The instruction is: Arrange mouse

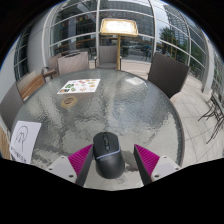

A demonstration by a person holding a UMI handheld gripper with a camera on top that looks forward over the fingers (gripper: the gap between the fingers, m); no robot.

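A dark grey computer mouse [107, 154] lies on the round glass table [130, 105], between my gripper's two fingers. My gripper [113, 160] is open: the left magenta pad [80, 159] and the right magenta pad [146, 158] stand on either side of the mouse, with a gap showing at least on the right. The mouse rests on the table surface, its front end pointing away from me.
A sheet of paper with drawings [22, 138] lies at the table's left edge, and a printed colour sheet [79, 86] lies at the far left. Chairs [72, 63] stand around the table. A lit floor lamp [119, 29] stands beyond it, before glass walls.
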